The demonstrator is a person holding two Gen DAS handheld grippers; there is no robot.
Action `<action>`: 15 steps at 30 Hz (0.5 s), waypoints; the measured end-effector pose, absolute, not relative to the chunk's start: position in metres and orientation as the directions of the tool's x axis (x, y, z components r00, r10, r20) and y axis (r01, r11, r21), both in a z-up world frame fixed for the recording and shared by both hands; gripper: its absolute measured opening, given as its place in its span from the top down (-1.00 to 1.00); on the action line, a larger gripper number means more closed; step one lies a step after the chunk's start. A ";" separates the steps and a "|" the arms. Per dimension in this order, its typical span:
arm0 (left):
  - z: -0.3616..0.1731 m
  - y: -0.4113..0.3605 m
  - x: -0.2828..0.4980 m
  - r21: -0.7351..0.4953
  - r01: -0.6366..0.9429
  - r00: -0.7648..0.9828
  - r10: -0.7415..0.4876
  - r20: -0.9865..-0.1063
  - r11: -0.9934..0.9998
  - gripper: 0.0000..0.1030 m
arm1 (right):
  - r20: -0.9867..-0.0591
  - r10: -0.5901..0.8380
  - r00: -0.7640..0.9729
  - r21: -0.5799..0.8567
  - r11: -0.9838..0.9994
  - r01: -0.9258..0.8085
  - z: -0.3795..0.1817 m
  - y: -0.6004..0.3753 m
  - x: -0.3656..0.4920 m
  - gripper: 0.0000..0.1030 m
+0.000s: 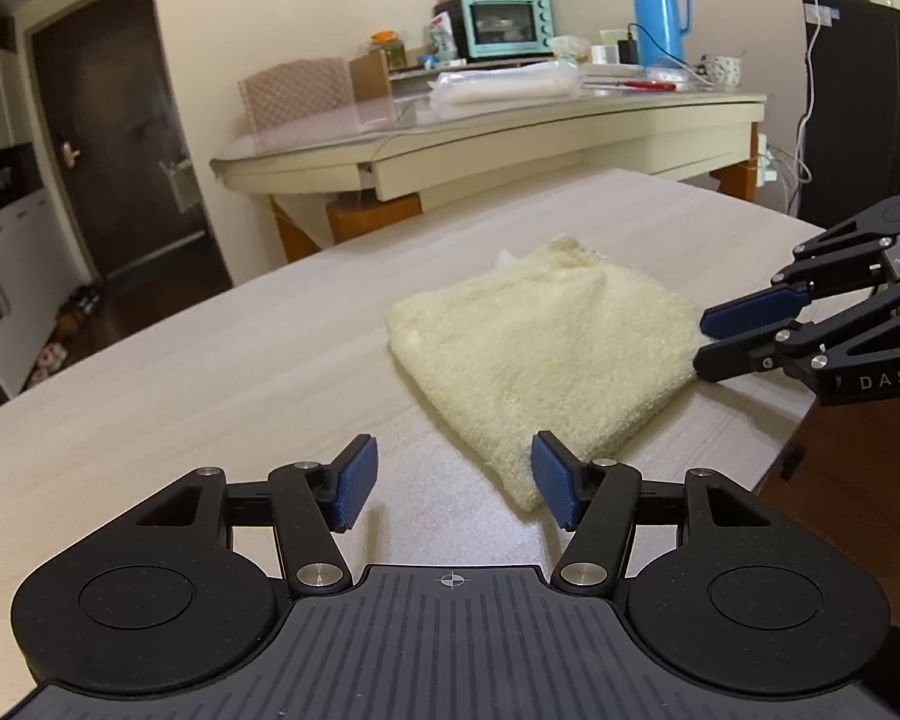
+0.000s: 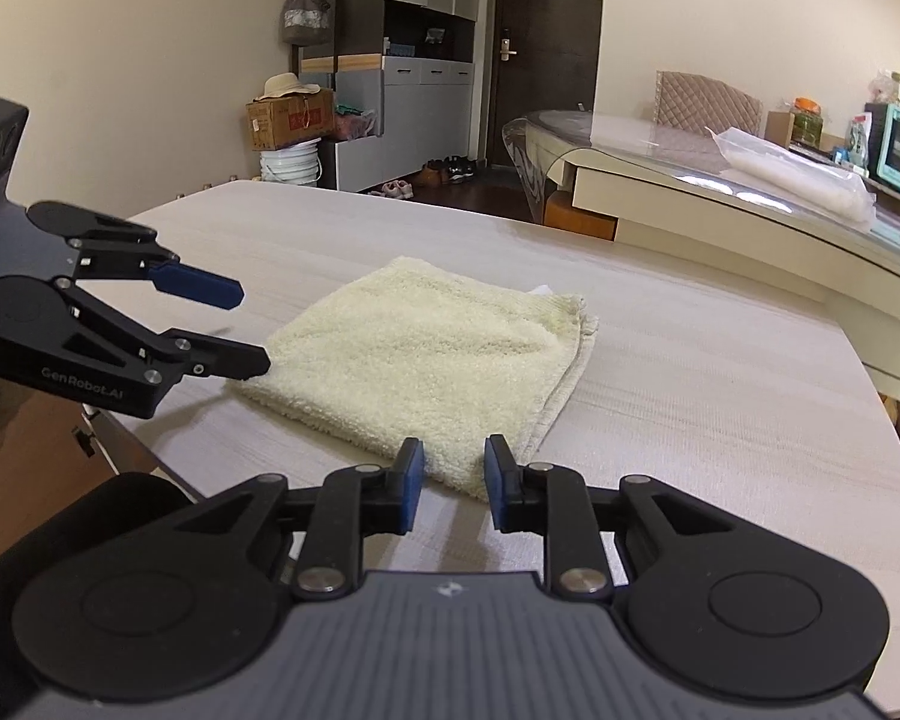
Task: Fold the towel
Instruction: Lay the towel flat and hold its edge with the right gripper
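The folded yellow towel (image 1: 546,354) lies near the table's (image 1: 210,372) front edge, one corner beside each empty gripper: left gripper (image 1: 453,480) half open, right gripper (image 2: 447,480) narrow.

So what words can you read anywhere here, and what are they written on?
"DAS": white letters on the black body of the right tongs, cut off at the picture's edge.
"GenRobot.AI": grey letters on the body of the left tongs.
Cardboard box: red print, too blurred to read.
Jars and packets by the oven: labels too small to read.
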State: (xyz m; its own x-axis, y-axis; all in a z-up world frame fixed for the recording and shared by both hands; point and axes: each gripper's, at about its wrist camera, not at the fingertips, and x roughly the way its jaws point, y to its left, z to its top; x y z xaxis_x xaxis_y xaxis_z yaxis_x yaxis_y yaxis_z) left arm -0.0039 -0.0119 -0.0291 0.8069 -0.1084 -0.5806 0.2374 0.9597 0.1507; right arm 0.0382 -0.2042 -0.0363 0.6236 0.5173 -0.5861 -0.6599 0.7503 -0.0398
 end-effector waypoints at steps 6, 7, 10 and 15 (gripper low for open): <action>-0.030 -0.012 -0.004 0.119 0.188 0.806 -0.084 -0.586 0.975 -0.29 | -0.582 0.522 0.623 -0.049 0.743 -0.667 -0.037 -0.204 0.042 0.52; -0.030 -0.012 -0.003 0.116 0.184 0.805 -0.082 -0.587 0.976 -0.29 | -0.582 0.523 0.623 -0.051 0.741 -0.669 -0.038 -0.204 0.044 0.52; -0.029 -0.012 0.000 0.096 0.154 0.802 -0.067 -0.593 0.983 -0.31 | -0.583 0.524 0.621 -0.059 0.735 -0.676 -0.038 -0.203 0.048 0.52; -0.028 -0.011 0.008 0.090 0.125 0.799 -0.047 -0.600 0.988 -0.31 | -0.588 0.525 0.615 -0.074 0.723 -0.687 -0.039 -0.199 0.058 0.50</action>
State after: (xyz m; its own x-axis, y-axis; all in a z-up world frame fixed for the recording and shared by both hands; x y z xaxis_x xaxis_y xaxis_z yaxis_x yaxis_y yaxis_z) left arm 0.0080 -0.0112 -0.0282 0.7990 -0.0471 -0.5995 0.1254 0.9880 0.0896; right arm 0.0578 -0.1995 -0.0386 0.6151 0.5251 -0.5882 -0.6872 0.7227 -0.0735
